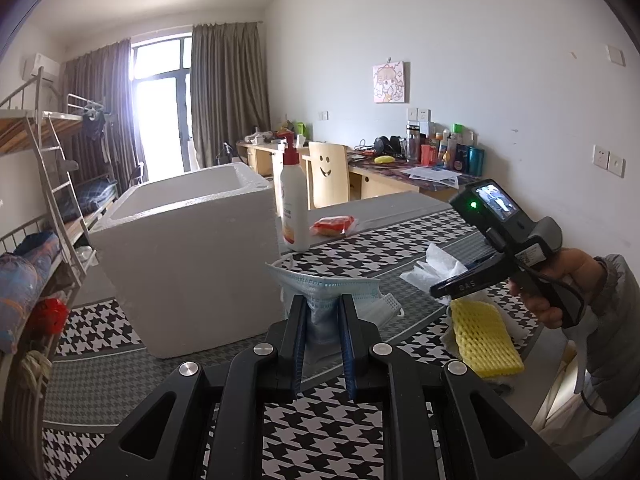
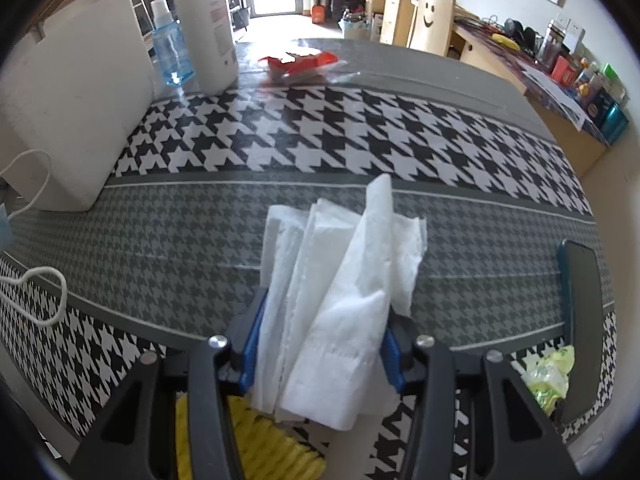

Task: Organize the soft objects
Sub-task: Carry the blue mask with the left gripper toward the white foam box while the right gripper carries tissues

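Note:
A blue face mask (image 1: 324, 292) hangs pinched between the fingers of my left gripper (image 1: 322, 312), which is shut on it just in front of the white foam box (image 1: 188, 256). A loose stack of white tissues (image 2: 336, 280) lies between the blue pads of my right gripper (image 2: 326, 312). The jaws stand apart around the stack and do not squeeze it. In the left wrist view that right gripper (image 1: 448, 286) tilts steeply down at the tissues (image 1: 434, 262), held by a person's hand (image 1: 560, 288). A yellow foam net (image 1: 484, 340) lies right beneath it.
A houndstooth cloth (image 2: 320, 132) covers the table. A lotion bottle (image 1: 294, 208), a clear blue bottle (image 2: 170, 48) and a red packet (image 1: 334, 226) stand beyond. A white mask (image 1: 386, 304) lies by the blue one. A phone (image 2: 582, 320) and a yellow-green wrapper (image 2: 550, 372) lie at right.

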`<state>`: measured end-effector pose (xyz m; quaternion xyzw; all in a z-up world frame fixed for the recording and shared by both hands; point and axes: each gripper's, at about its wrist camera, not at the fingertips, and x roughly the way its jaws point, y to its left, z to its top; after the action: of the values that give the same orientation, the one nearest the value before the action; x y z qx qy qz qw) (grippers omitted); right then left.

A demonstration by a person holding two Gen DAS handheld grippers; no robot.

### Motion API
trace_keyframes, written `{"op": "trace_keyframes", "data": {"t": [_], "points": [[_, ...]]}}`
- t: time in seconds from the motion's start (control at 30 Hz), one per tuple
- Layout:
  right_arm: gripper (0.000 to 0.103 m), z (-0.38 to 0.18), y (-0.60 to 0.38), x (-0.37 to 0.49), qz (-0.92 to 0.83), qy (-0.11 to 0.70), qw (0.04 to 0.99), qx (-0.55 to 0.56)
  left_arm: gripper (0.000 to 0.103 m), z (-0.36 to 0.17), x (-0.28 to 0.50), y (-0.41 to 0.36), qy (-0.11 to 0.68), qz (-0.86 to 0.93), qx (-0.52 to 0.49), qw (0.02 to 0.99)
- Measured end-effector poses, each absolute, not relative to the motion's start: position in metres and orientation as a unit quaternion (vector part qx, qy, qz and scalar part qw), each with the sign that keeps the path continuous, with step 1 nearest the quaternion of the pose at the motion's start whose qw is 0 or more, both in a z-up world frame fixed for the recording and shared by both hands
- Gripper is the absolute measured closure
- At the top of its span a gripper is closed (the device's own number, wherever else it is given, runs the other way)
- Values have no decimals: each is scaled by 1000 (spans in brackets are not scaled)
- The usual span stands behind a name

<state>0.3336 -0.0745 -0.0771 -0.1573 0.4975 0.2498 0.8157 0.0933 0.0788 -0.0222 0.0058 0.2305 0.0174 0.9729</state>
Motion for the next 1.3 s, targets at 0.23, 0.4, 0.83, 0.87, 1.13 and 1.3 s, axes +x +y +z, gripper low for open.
{"op": "trace_keyframes", "data": {"t": [0.23,0.4,0.83,0.87,1.13,1.3], "points": [[97,-74,-74,336,246,506,813,-149,86,-18,97,84,228,24,8,973],[97,-53,-75,328,266,474,830,-123,86,-7,96,84,220,23,12,975],[97,17,-70,297,302,377,872,-84,86,22,94,87,188,34,25,981],[97,23,-69,295,309,372,872,-79,86,24,95,87,186,35,26,982],[97,49,-63,280,340,332,879,-50,86,41,99,87,165,40,28,985],[97,62,-58,276,357,310,880,-42,86,53,102,88,157,50,31,986]]}}
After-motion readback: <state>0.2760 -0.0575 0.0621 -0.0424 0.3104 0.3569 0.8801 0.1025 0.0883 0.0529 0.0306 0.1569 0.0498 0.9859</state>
